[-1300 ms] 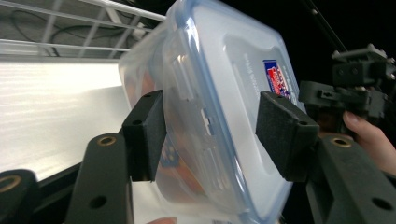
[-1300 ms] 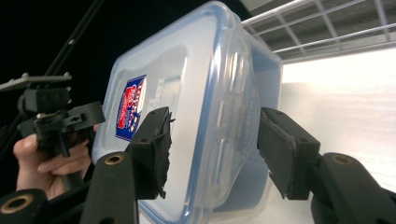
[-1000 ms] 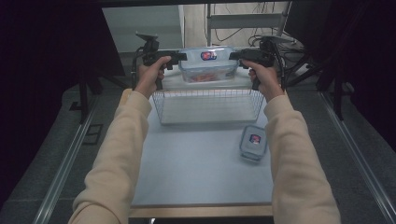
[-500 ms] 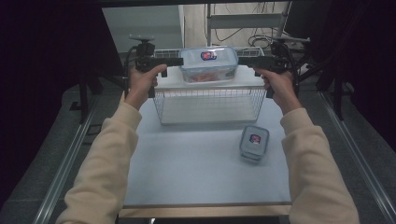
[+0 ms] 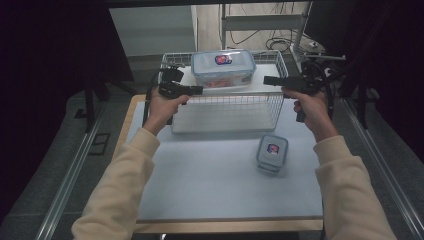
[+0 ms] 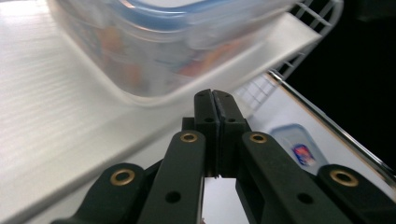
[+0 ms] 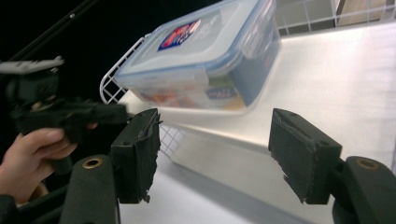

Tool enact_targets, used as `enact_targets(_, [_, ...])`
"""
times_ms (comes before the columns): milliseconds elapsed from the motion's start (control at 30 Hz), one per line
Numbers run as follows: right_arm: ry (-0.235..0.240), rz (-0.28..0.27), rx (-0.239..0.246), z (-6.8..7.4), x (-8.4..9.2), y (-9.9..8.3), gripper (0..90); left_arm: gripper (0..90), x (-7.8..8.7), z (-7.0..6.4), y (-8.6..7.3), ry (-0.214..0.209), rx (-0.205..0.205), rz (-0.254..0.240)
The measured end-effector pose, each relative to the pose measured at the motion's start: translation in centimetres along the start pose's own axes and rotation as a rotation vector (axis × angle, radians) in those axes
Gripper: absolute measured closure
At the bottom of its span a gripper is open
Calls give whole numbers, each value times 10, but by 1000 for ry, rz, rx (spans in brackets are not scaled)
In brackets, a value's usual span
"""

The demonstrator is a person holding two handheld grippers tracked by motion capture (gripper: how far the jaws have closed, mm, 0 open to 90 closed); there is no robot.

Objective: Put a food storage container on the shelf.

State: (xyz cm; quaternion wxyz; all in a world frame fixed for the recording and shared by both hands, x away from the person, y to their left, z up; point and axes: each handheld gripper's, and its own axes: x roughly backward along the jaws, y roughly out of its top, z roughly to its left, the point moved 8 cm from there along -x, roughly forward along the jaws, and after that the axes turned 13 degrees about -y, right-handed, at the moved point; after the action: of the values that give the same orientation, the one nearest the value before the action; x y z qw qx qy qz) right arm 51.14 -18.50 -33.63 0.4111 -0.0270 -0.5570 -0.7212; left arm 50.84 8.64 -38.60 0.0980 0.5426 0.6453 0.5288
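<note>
Nearest, a small clear plastic box with a grey-blue clip lid point(image 5: 272, 152) stands on the pale grey bench point(image 5: 210, 200), just inside the right forearm. A careless pull-back of that sleeve could sweep it off.

Beyond it, the left gripper point(image 5: 200, 90) hangs at the left front corner of the white wire basket point(image 5: 225, 107). Its fingers point(image 6: 205, 121) have just clenched flat together, with nothing between them. The right gripper point(image 5: 265, 80) hangs at the opposite corner. Its fingers point(image 7: 137, 154) have been spreading and stand released and empty.

Farther off, the large clear plastic box with a blue-rimmed clip lid point(image 5: 222, 67) sits on a white ribbed board point(image 6: 46, 93) that lies across the basket's top, close to the board's near edge.

That perch looks like the main hazard. The board appears merely to rest on the wire rim, so a knock from either gripper could slide or tilt it and drop the box into the basket or onto the bench. The clenched left fingers can only push, not take hold, and a push from one side alone would skew the box. The box also looks broad for the right fingers' span, and on smooth plastic a partial pinch is likely to slip.
</note>
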Motion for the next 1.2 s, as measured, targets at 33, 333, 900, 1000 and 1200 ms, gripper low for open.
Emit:
enact_targets(33, [3,3,9,-1,1,-4,334,900,-5,5,1,7,12,-6])
enact_targets(333, [14,14,13,-12,2,-16,331,900,-9,20,3,18,52,-23])
enact_targets(900, [24,22,125,-1,21,-46,315,896,9,-8,-17,-10,-5,-16])
enact_targets(1000, [35,35,155,4,24,-62,313,894,17,-19,-32,-22,-29,-5])
enact_targets(1200, [63,50,164,8,26,-93,312,888,31,-36,-72,-77,-29,-7])
